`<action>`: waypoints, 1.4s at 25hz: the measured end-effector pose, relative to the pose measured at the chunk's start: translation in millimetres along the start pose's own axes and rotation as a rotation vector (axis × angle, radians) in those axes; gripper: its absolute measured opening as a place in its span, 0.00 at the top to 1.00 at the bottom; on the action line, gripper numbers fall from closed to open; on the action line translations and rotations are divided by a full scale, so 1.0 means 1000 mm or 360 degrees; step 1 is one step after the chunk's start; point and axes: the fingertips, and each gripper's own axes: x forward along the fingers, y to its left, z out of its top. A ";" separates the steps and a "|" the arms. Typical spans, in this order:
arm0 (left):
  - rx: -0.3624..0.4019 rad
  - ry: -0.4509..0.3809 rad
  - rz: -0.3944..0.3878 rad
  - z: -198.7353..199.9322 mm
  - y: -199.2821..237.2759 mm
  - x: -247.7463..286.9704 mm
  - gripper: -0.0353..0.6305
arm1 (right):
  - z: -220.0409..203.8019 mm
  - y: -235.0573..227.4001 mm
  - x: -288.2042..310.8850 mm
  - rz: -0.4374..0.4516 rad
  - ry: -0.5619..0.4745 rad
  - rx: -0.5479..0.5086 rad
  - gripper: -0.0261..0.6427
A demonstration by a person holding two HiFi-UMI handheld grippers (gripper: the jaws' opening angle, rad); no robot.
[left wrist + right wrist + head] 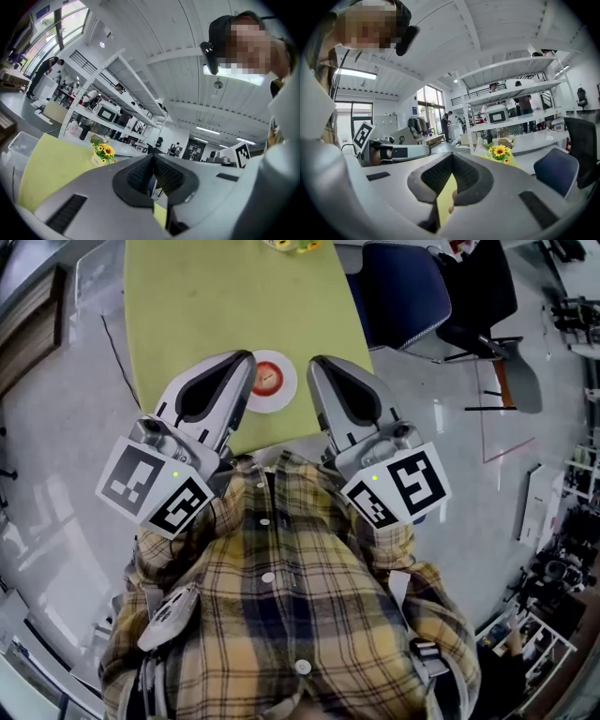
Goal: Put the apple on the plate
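In the head view a red apple (267, 379) lies on a small white plate (282, 400) near the front edge of the yellow-green table (234, 306). My left gripper (247, 356) and right gripper (313, 362) are held up close to the person's chest, their tips on either side of the plate in the picture and apart from it. Both are shut with nothing between their pads. The left gripper view shows the shut left gripper (153, 159) pointing level over the table. The right gripper view shows the same of the right gripper (451, 157). Neither gripper view clearly shows the apple.
A pot of sunflowers (292, 245) stands at the table's far end, also seen as sunflowers (104, 152) and sunflowers (500, 151). A blue chair (398, 292) and a black chair (478, 296) stand right of the table. White shelving (515, 108) and people are in the background.
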 end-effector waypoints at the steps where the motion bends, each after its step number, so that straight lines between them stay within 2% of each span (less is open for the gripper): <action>1: 0.0000 0.0002 -0.0009 -0.001 -0.001 0.001 0.93 | 0.001 -0.001 -0.002 -0.0002 0.0003 -0.0005 0.97; 7: 0.0002 0.0017 -0.0032 0.000 -0.007 0.006 0.93 | -0.002 -0.002 -0.004 0.0028 0.0046 0.0034 0.97; 24: -0.0028 0.0084 -0.0013 -0.006 0.013 0.014 0.93 | -0.012 -0.002 0.018 0.0096 0.0096 0.0075 0.97; 30: 0.0032 0.0154 -0.0058 -0.004 0.026 0.024 0.93 | -0.017 -0.001 0.023 0.0109 0.0130 0.0077 0.97; 35: 0.0058 0.0231 -0.0148 -0.003 0.040 0.027 0.93 | -0.013 -0.003 0.029 0.0080 0.0137 0.0035 0.97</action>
